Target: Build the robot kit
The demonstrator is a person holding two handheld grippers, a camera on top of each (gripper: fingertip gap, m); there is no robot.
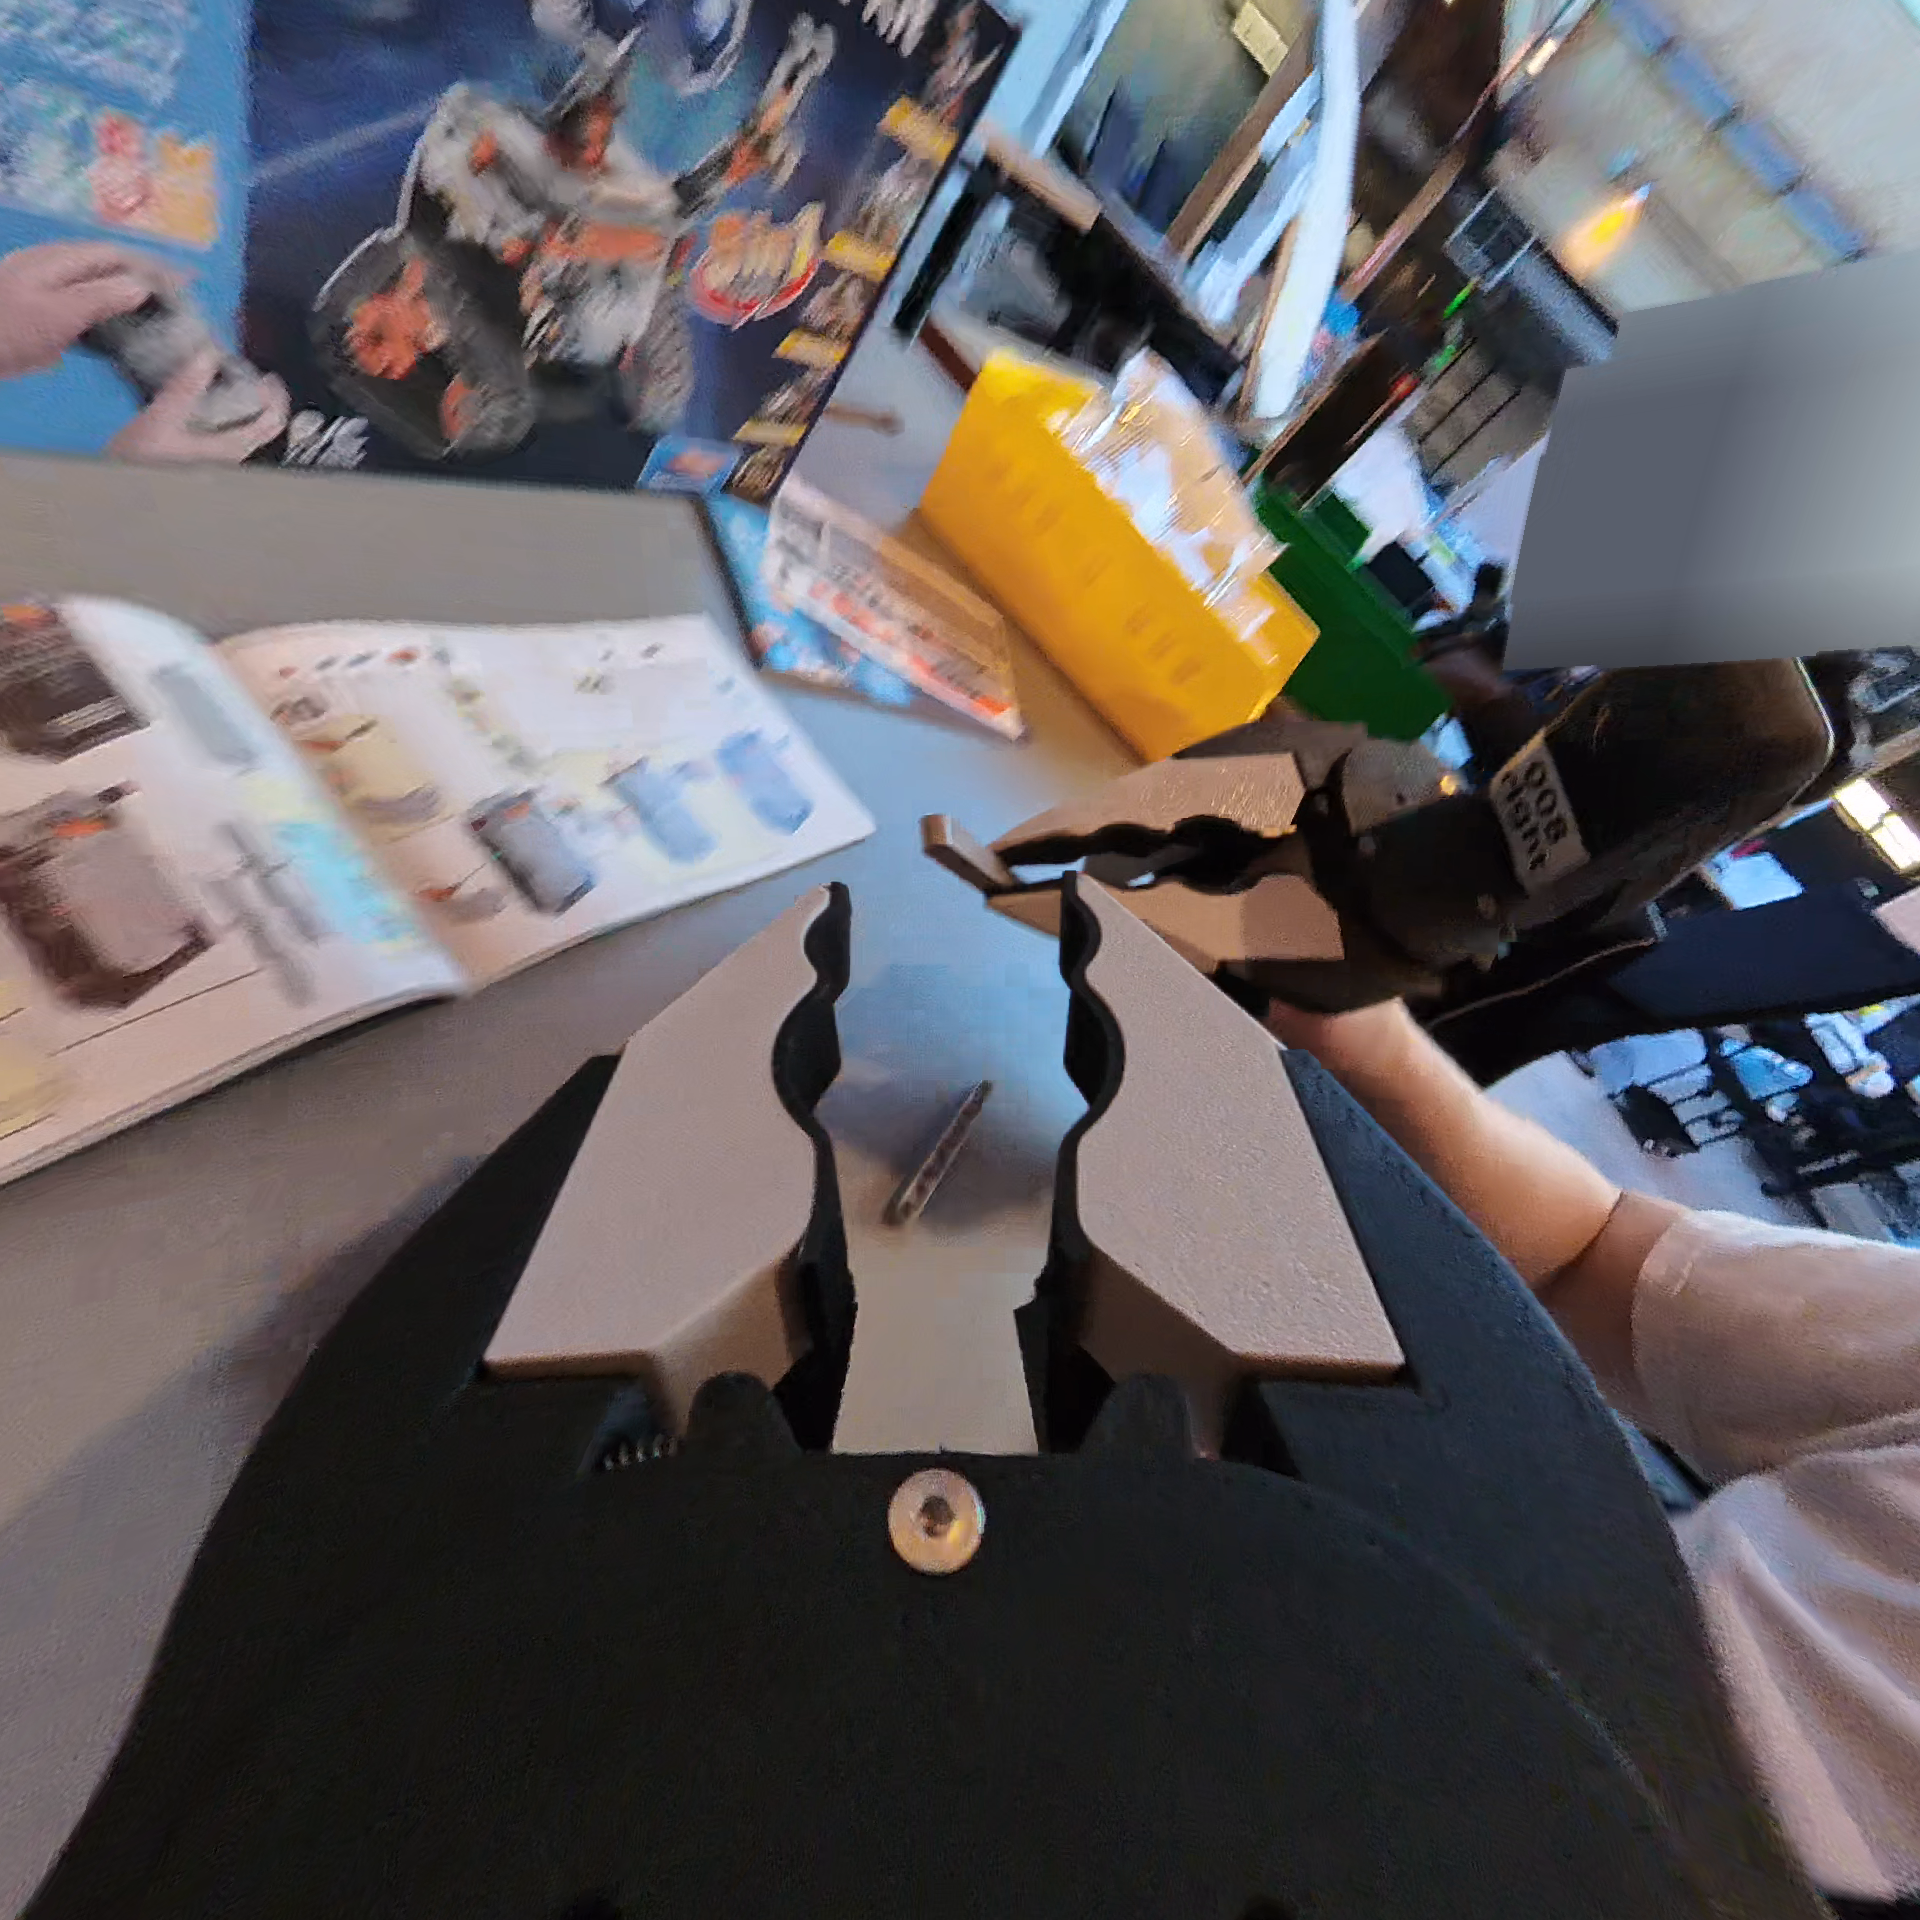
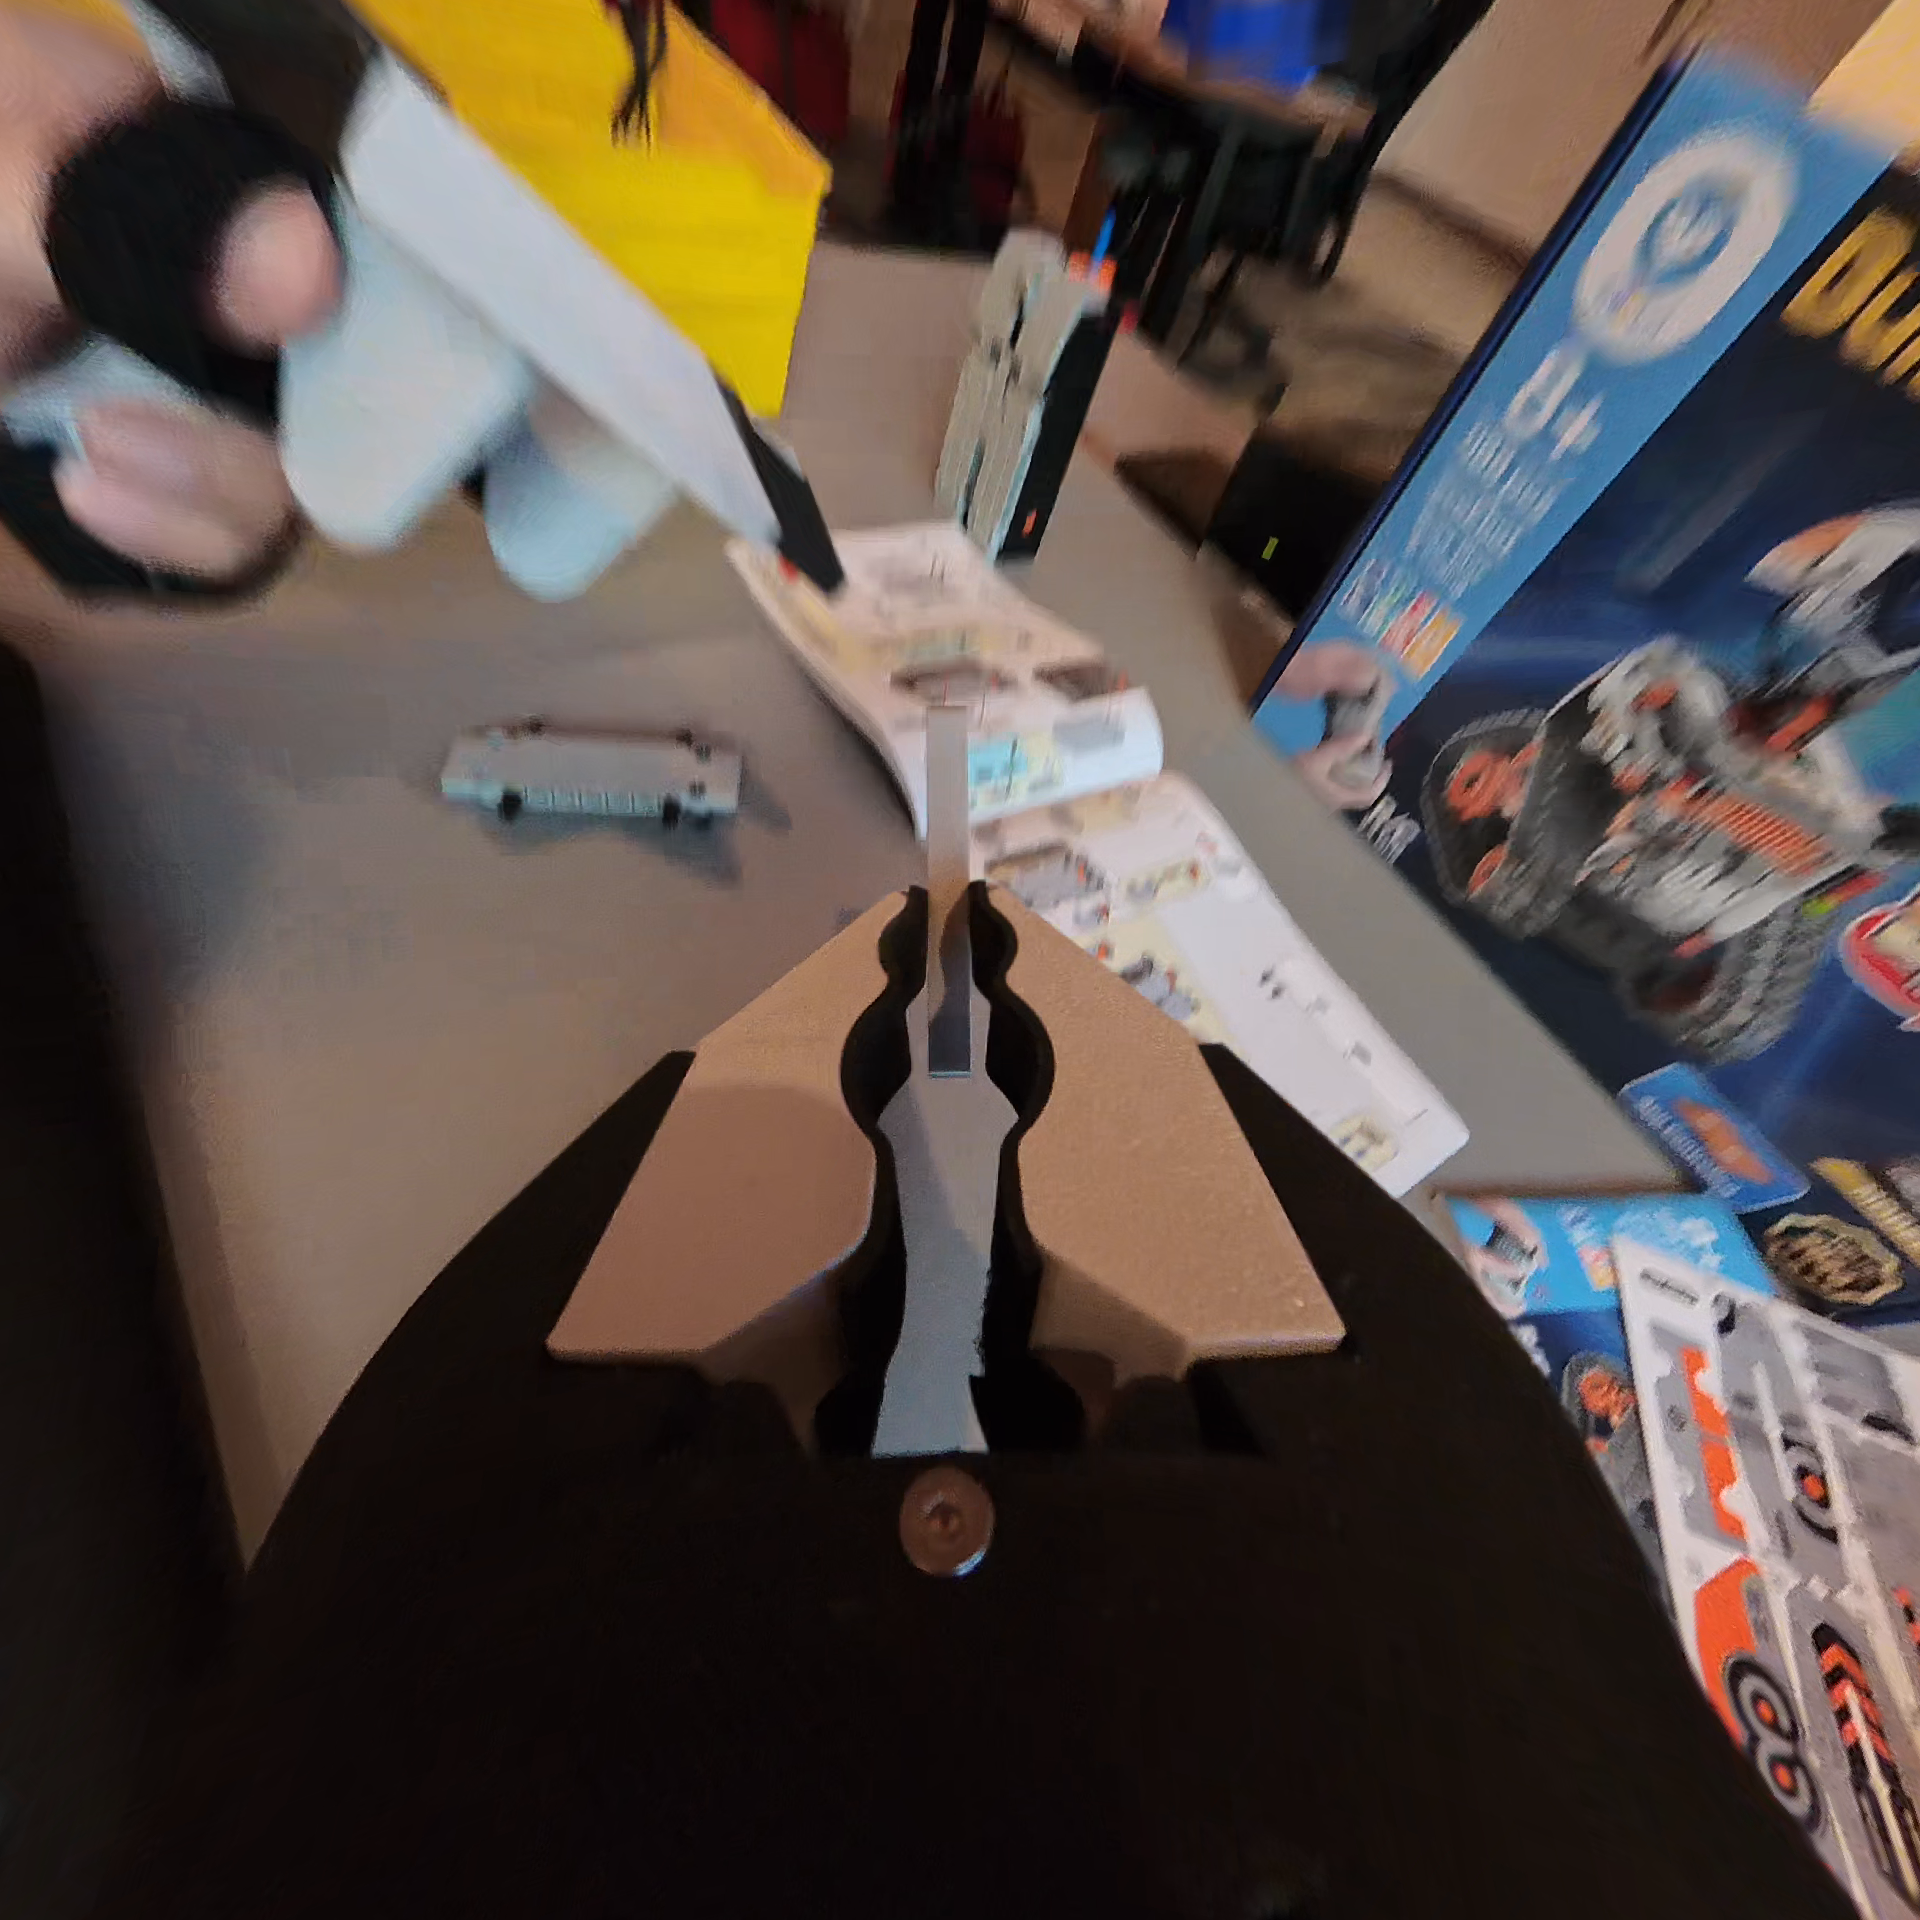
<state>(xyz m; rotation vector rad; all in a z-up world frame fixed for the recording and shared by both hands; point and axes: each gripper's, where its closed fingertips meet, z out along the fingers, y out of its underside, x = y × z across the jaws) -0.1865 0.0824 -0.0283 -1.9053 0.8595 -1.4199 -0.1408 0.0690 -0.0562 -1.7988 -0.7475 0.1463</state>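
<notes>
In the left wrist view, the left gripper (image 1: pixel 951 914) hangs with fingers wide above a thin grey perforated plastic beam (image 1: pixel 938 1151) lying on the grey counter (image 1: pixel 312 1247); in the right wrist view, the right gripper (image 2: pixel 947 902) pinches a flat grey plastic strip (image 2: pixel 947 831), seemingly light, stiff, best held mid-length.

A large dark-blue cardboard toy box printed with a grey-and-orange tracked vehicle (image 1: pixel 582 239) stands upright at the back of the grey tabletop (image 1: pixel 312 1226), and an open paper instruction booklet with pale pages (image 1: pixel 343 821) lies flat in front of it. Beside the box sit a yellow plastic bin (image 1: pixel 1101 582) and, just behind it, a green bin (image 1: pixel 1351 634). A printed sticker sheet with orange and grey shapes (image 2: pixel 1797 1538) lies at the table's edge near the box.
</notes>
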